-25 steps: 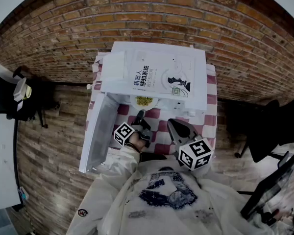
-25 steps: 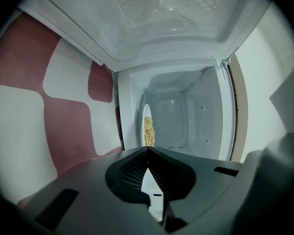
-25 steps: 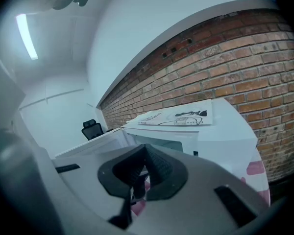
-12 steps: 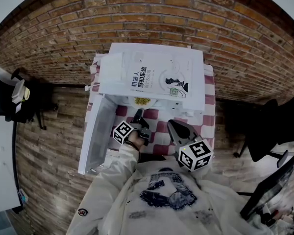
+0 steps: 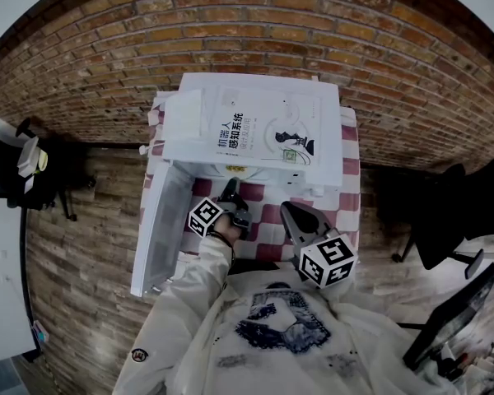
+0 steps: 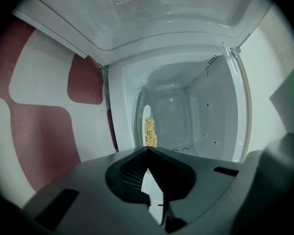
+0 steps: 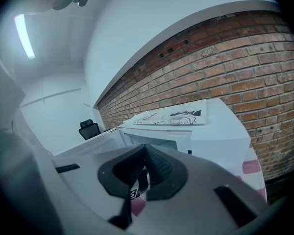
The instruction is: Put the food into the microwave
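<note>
The white microwave stands on a red-and-white checked table with its door swung open to the left. My left gripper reaches into the opening, shut on the rim of a white plate of yellowish food. In the left gripper view the plate sits edge-on just inside the cavity, past the closed jaw tips. My right gripper hovers shut and holds nothing, over the table in front of the microwave's right half.
A printed booklet lies on top of the microwave. A brick wall runs behind the table. Office chairs stand right of it and dark gear at the left. The open door blocks the table's left side.
My left gripper has pushed forward, carrying the plate from the microwave's mouth to deeper inside the cavity. The right gripper has barely moved.
</note>
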### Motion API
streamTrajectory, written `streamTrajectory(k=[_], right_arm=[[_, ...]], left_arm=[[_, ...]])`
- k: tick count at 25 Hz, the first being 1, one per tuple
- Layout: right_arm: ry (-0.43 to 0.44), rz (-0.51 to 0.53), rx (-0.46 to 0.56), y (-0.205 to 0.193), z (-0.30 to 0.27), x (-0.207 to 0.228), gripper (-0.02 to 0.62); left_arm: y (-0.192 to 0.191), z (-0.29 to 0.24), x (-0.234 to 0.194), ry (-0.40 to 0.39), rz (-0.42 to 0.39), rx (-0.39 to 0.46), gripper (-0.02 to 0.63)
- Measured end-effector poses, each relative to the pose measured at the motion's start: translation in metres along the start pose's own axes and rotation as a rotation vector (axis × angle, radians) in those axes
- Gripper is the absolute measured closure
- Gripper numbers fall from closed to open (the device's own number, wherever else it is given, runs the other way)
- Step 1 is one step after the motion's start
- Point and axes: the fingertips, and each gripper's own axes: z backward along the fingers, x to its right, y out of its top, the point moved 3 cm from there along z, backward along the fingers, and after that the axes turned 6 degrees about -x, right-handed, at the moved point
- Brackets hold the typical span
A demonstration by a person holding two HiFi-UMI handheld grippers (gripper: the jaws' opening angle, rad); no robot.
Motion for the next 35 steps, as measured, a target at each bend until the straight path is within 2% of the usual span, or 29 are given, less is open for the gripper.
streamTrajectory(k=[18,21,24,32,35], right_arm=[[-0.002,0.003,-0.001,-0.001,0.002,-0.003,0.583],[0.004,0.001,0.0,-0.002,0.001,-0.004,0.583],[0.012,0.001,0.002,-0.002,0.0,-0.007,0.583],[0.03,0.001,0.02,-0.001,-0.001,-0.011,0.583],[0.034,-0.003,0.027,0.0,-0.002,-0.012,0.583]], left_arm=[[0.002,-0.003,0.002,0.004,-0.024,-0.015,0.598],[0.002,0.003,0.005,0.006,-0.053,-0.018,0.598],[0.002,0.01,0.015,0.006,-0.132,-0.036,0.598],[-0.005,0.04,0.062,-0.008,-0.435,-0.097,0.598],[-0.008,0.053,0.084,0.008,-0.604,-0.1,0.598]])
